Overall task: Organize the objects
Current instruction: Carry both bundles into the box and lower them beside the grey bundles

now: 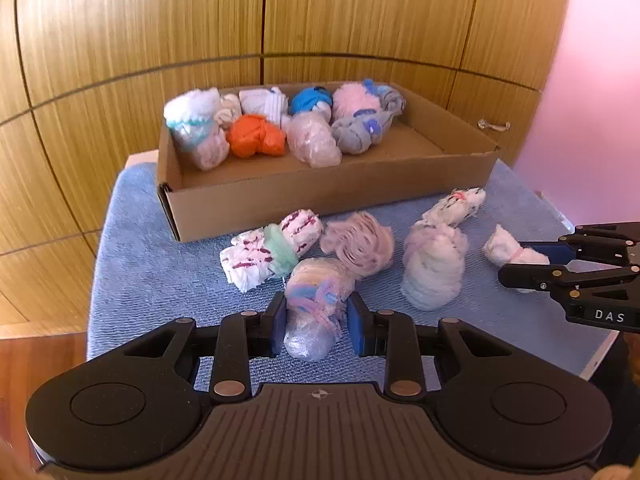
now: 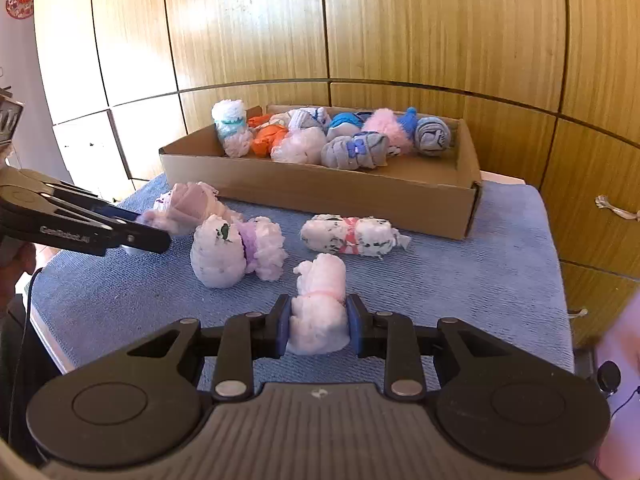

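Two-gripper sort of rolled sock bundles into a cardboard box (image 1: 304,196) at the far edge of a blue towel (image 1: 152,264). Far left of the loose group lies a white, red-flecked bundle with a green band (image 1: 272,248), untouched, its long axis running diagonally toward the box. Next right, the left gripper (image 1: 316,320) sits narrowed onto a pastel bundle (image 1: 316,300) wrapped in clear film; both blue pads press its flanks, and its long axis runs away from the gripper, straight toward the box, so the box lies dead ahead of this hand. Beyond it rests a pink bundle (image 1: 360,244), touching the pastel one. Further right stands a pale fluffy bundle (image 1: 434,268), with a white flecked roll tied in red (image 1: 456,204) behind it, near the box wall. Rightmost, the right gripper (image 2: 318,324) is closed on a small white bundle (image 2: 320,304) with a pink band, held across its width, its length likewise pointing forward. The box already holds roughly ten bundles along its back; the front strip of floor (image 1: 280,172) is bare. Judgement: both hands are loaded; the next move is lift and carry forward over the near wall. The left hand looks nearer the box's left half, the right nearer its right corner.
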Tool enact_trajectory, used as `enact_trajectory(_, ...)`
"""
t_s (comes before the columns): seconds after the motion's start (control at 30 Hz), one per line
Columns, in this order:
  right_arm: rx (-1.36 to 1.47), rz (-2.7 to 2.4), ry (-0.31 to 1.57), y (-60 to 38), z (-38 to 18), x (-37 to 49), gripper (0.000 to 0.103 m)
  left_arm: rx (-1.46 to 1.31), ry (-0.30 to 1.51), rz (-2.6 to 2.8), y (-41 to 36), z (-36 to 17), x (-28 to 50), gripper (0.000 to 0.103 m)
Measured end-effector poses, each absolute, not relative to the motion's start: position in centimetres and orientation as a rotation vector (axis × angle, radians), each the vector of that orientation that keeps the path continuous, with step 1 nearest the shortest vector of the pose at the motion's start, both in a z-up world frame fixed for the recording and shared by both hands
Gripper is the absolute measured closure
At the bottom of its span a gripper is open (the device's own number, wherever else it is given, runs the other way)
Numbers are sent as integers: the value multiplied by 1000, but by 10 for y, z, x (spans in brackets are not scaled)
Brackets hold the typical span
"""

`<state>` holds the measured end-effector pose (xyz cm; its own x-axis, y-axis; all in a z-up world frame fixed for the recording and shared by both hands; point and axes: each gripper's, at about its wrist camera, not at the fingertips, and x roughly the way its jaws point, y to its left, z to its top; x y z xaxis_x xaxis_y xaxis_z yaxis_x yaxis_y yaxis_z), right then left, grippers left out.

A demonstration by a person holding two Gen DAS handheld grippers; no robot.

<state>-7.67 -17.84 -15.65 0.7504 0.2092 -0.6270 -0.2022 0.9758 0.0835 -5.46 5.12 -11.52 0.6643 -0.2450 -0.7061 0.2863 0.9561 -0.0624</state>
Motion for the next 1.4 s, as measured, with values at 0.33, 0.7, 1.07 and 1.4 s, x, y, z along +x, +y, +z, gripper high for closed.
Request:
enact_trajectory(0.33, 44, 221, 646, -195, -129, -88, 77, 55, 736, -337, 42, -79, -68, 66)
enact_trajectory(0.7, 17, 234, 553, -219, -74, -72, 77, 38, 649, -373, 25, -23, -40, 66)
enact_trajectory(1.07, -18, 264, 567, -246, -40, -10, 77, 75, 692, -489, -43, -7, 46, 66)
enact_trajectory(1.4, -13, 299, 715, -255, -80, 71, 77, 157, 803, -531, -78, -73, 107, 67)
